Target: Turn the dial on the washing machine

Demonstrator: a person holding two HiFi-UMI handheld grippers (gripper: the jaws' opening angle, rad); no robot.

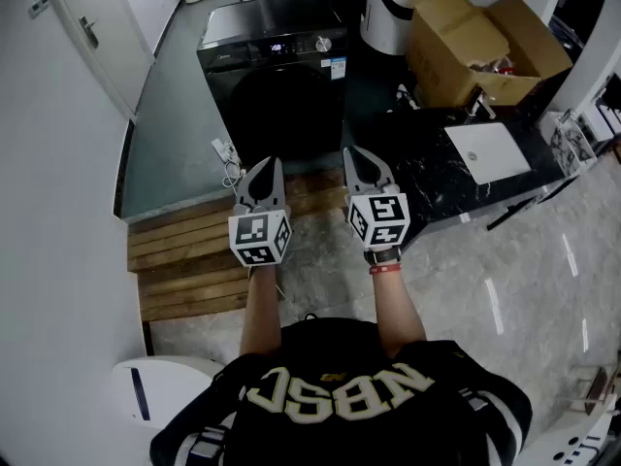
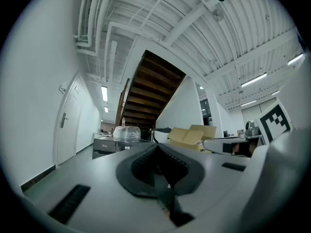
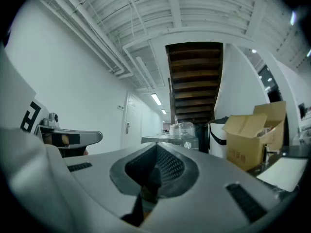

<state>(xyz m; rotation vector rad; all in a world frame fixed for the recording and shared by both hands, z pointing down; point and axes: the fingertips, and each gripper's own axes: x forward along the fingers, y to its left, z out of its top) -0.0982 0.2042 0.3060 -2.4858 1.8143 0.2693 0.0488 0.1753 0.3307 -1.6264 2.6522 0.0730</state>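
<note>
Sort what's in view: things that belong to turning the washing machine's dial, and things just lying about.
Belongs to the job:
black front-loading washing machine
its round silver dial
left hand-held gripper, shut
right hand-held gripper, shut

Just lying about:
open brown cardboard box
white rectangular sink
white power strip on the floor
wooden plank step

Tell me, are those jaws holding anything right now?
Nothing. The left gripper and the right gripper both have their jaws shut and empty, well short of the washing machine and its dial.
</note>
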